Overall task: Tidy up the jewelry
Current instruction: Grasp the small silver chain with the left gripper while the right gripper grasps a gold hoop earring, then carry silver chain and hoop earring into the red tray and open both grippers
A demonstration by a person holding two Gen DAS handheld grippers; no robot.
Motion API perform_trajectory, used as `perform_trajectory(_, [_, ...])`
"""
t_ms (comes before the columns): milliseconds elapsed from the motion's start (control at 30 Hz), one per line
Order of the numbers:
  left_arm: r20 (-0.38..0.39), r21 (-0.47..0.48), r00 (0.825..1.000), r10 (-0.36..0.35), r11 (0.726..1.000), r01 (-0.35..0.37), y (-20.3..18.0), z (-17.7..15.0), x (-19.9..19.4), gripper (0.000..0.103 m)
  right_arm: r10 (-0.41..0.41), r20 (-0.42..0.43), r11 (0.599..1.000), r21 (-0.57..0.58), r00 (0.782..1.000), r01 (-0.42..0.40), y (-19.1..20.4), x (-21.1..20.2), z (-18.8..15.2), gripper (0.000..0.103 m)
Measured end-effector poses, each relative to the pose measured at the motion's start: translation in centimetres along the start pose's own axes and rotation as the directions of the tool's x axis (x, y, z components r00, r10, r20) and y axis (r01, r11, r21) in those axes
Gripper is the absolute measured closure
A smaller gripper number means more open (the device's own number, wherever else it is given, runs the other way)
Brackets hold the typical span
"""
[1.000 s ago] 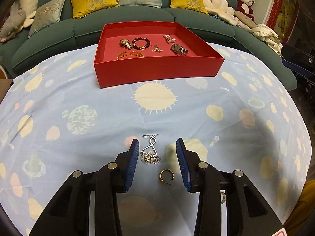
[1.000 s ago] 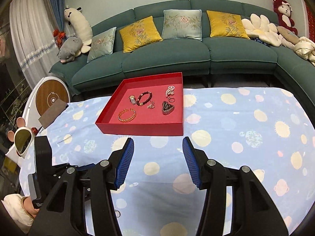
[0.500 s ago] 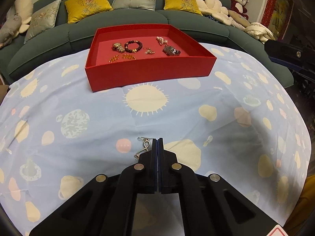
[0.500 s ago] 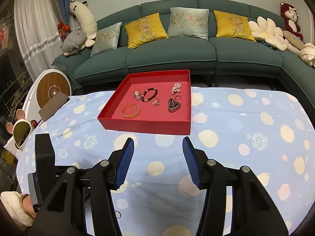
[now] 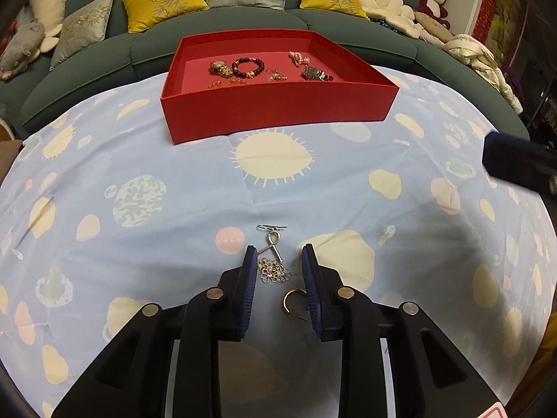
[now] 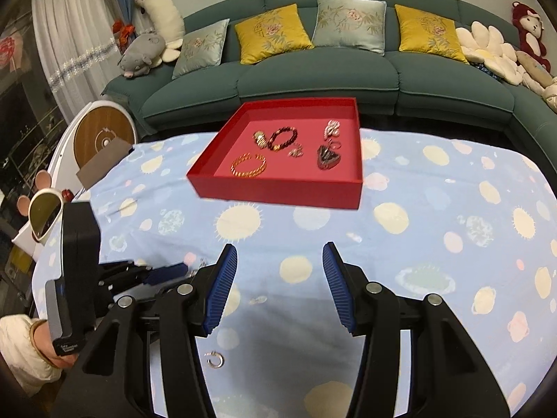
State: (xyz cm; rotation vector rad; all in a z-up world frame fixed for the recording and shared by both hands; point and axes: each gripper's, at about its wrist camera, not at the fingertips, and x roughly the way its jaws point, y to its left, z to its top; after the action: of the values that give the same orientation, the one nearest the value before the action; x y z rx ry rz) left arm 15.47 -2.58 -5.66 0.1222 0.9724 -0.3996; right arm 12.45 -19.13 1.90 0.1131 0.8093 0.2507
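A silver drop earring (image 5: 275, 271) with a filigree flower lies on the blue patterned cloth. It sits between the blue pads of my left gripper (image 5: 278, 249), whose jaws are opening; the pads do not touch it. A gold hoop (image 5: 294, 308) lies just behind, by the right finger. The red tray (image 5: 278, 108) at the far side holds a watch, a dark bead bracelet (image 6: 282, 138), a gold bracelet (image 6: 249, 166) and other pieces. My right gripper (image 6: 280, 250) hovers open over bare cloth with nothing between its fingers. The left gripper (image 6: 167, 275) shows at its lower left.
A small silver hoop (image 6: 215, 360) lies on the cloth under my right gripper. A green sofa (image 6: 313, 80) with cushions and plush toys runs behind the table. A white stand with a round wooden disc (image 6: 102, 136) is at the left edge. A hand in a white sleeve (image 6: 21, 345) holds the left gripper.
My left gripper shut beside the silver earring half a second ago and has reopened; the earring still lies on the cloth. My right gripper has sunk slightly toward the cloth.
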Motion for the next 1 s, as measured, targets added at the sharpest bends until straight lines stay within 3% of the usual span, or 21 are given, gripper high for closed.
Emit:
perform_trajectory(67, [0.009, 0.027, 1.000, -0.002, 1.000, 0.002, -0.4, 0.0, 0.1, 0.079, 0.017, -0.045, 0.999, -0.040, 0.999, -0.019, 1.2, 0.6, -1.5, 0.053])
perform_trajectory(133, [0.009, 0.034, 1.000, -0.021, 0.999, 0.021, -0.5, 0.0, 0.1, 0.096, 0.031, -0.089, 0.996, -0.082, 0.996, -0.039, 2.3, 1.1, -3.3, 0.054])
perform_trajectory(233, [0.009, 0.038, 0.999, -0.050, 0.998, 0.049, -0.7, -0.2, -0.3, 0.103, 0.048, -0.144, 0.991, -0.116, 0.988, -0.065, 3.5, 1.7, -5.8, 0.055])
perform_trajectory(367, [0.017, 0.039, 0.998, -0.067, 0.997, 0.066, -0.8, -0.3, -1.0, 0.103, 0.067, -0.196, 0.983, -0.153, 0.978, -0.098, 5.0, 2.3, -8.1, 0.059])
perform_trajectory(533, [0.033, 0.036, 0.996, -0.079, 0.996, 0.078, -0.7, -0.2, -1.7, 0.103, 0.066, -0.233, 0.977, -0.185, 0.970, -0.110, 6.1, 3.3, -9.7, 0.070])
perform_trajectory(800, [0.035, -0.002, 0.996, -0.088, 0.996, 0.088, 0.1, 0.0, -2.0, 0.103, 0.053, -0.223, 0.974, -0.202, 0.973, -0.100, 6.2, 4.1, -9.5, 0.077])
perform_trajectory(867, [0.016, -0.025, 0.996, -0.092, 0.995, 0.093, 0.2, -0.2, -1.5, 0.103, 0.046, -0.218, 0.974, -0.207, 0.975, -0.093, 6.3, 4.1, -9.4, 0.083])
perform_trajectory(900, [0.020, -0.030, 0.996, -0.088, 0.996, 0.089, 0.2, -0.3, -1.4, 0.102, 0.045, -0.218, 0.973, -0.212, 0.975, -0.093, 6.3, 4.2, -9.3, 0.087])
perform_trajectory(1000, [0.009, -0.019, 0.997, -0.080, 0.997, 0.080, -0.2, -0.2, -1.0, 0.097, 0.049, -0.218, 0.971, -0.217, 0.975, -0.097, 6.4, 4.1, -9.4, 0.087])
